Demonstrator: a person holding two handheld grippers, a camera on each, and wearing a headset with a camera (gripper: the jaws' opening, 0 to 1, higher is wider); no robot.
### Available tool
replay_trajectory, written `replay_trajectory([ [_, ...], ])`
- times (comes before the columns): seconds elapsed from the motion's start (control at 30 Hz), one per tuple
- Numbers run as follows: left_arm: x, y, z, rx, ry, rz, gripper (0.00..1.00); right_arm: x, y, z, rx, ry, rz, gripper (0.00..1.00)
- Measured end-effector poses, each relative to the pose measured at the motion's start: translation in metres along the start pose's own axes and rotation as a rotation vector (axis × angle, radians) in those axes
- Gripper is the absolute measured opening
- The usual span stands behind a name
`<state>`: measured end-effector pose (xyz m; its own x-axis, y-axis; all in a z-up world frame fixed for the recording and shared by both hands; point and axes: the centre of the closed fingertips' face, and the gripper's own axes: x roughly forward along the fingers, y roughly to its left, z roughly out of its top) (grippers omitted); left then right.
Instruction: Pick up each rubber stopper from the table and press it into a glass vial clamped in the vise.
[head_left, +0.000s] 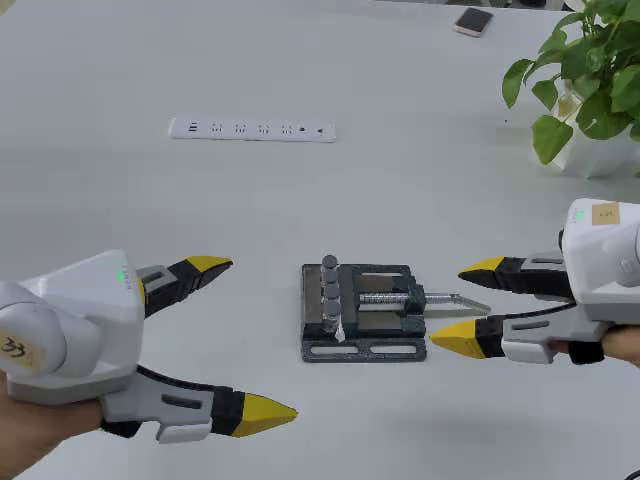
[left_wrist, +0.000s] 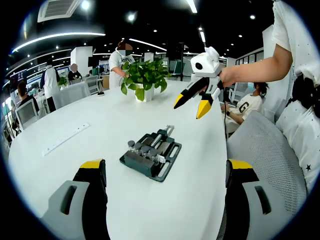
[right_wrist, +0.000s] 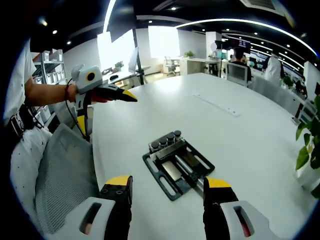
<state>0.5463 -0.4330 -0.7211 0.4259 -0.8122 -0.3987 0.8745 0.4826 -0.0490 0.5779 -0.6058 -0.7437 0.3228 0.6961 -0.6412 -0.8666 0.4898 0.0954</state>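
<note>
A: Nearest first: how many grippers?
B: Two. The left gripper (head_left: 262, 337) and the right gripper (head_left: 447, 306), both white-bodied with black, yellow-tipped jaws. Both are spread wide and grasp nothing, held up off the white table (head_left: 150, 200).
A: And between them?
B: One dark grey metal vise (head_left: 385, 325), flat on the table, with its silver screw (head_left: 440, 297) pointing toward the right gripper. Four small glass vials (head_left: 330, 295) stand in a row, clamped in it.
A: Stoppers?
B: Each vial has a round dark grey top (right_wrist: 170, 137), four in all. How deep they sit is too small to make out.
A: Farther back?
B: One long white power strip (head_left: 252, 130). Then one leafy green potted plant (head_left: 590, 70), cut off by the right edge. One phone (head_left: 473, 21) lies near the far edge, its details unclear.
</note>
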Motion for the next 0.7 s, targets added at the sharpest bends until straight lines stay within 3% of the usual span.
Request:
replay_trajectory([
  [0.13,0.001,0.003,-0.004,0.005,0.013,0.001,0.99,-0.005,0.001,-0.014,0.015,-0.049,-0.006,0.63],
  [0.4,0.004,0.003,-0.010,0.007,0.034,0.002,0.99,-0.009,0.004,-0.026,0.030,-0.132,-0.003,0.79],
  [0.7,0.009,0.002,-0.015,-0.005,0.048,0.004,0.99,-0.009,0.011,-0.037,0.045,-0.158,-0.005,0.89],
])
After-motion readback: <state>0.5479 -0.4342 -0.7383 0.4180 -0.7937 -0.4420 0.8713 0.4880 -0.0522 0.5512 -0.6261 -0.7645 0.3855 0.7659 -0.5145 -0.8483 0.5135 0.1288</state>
